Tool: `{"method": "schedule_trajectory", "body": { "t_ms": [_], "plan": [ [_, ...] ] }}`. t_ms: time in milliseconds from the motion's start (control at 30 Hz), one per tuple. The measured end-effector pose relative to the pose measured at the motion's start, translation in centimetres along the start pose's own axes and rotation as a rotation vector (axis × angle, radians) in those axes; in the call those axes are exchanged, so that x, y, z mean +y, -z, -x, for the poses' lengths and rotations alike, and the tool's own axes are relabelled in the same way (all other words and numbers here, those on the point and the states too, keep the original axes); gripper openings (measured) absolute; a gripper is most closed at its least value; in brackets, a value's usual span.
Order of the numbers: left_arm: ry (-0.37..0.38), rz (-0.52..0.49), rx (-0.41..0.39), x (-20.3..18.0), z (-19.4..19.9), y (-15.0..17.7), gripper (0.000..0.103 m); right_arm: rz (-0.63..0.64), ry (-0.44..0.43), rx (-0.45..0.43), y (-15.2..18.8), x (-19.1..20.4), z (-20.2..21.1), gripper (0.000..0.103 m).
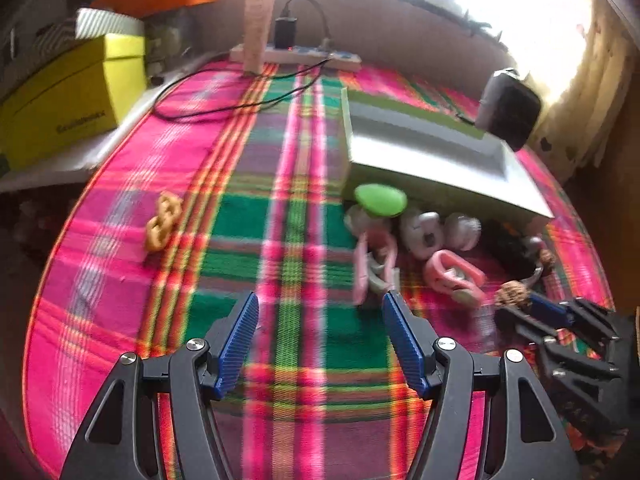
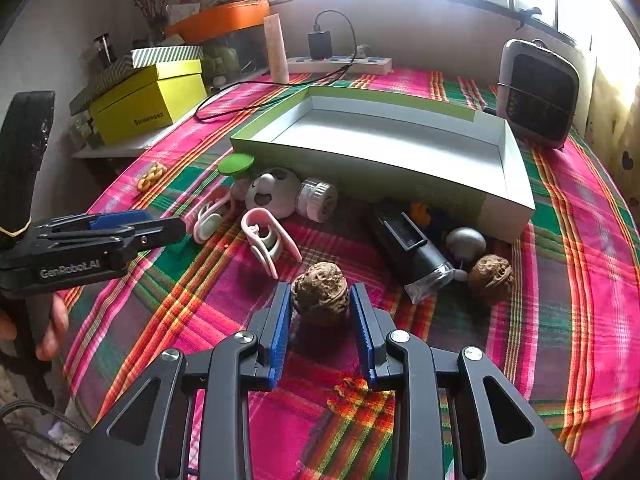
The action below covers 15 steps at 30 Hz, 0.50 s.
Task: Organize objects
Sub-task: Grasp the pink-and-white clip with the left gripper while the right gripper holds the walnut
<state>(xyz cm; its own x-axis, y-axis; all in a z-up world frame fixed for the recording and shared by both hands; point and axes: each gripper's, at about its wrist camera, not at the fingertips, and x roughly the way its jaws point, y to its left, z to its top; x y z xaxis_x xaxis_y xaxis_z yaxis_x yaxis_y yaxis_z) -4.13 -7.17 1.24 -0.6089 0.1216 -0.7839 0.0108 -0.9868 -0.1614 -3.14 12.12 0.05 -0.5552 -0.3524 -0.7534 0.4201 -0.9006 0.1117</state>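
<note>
My right gripper (image 2: 320,296) is shut on a brown walnut (image 2: 319,298) and holds it just above the plaid cloth; it also shows in the left wrist view (image 1: 513,292). My left gripper (image 1: 320,304) is open and empty, near a pink clip (image 1: 374,266). An open shallow box (image 2: 516,168) with a green rim lies behind a row of small objects: a second pink clip (image 2: 266,236), a black-and-white ball (image 2: 272,196), a white jar (image 2: 316,199), a green-lidded container (image 2: 236,164), a black device (image 2: 408,248), a second walnut (image 2: 491,279).
A yellow pretzel-shaped piece (image 1: 162,222) lies alone at the left. A grey heater (image 2: 538,92) stands at the back right. A power strip (image 2: 340,65) with a charger and cable, a tube (image 2: 277,49) and a yellow box (image 2: 148,100) line the back.
</note>
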Motion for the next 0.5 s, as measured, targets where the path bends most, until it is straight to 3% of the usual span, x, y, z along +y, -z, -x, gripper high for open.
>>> {"method": "schedule_trajectory", "body": {
  "t_ms": [133,500],
  "plan": [
    [0.05,-0.023,-0.006,-1.1,-0.1,-0.4,0.064,-0.003,-0.004,-0.001,0.0,-0.1,0.1,0.031],
    [0.005,-0.063,0.015,-2.0,-2.1,-1.3,0.064,-0.015,-0.008,0.002,0.0,-0.2,0.0,0.031]
  ]
}}
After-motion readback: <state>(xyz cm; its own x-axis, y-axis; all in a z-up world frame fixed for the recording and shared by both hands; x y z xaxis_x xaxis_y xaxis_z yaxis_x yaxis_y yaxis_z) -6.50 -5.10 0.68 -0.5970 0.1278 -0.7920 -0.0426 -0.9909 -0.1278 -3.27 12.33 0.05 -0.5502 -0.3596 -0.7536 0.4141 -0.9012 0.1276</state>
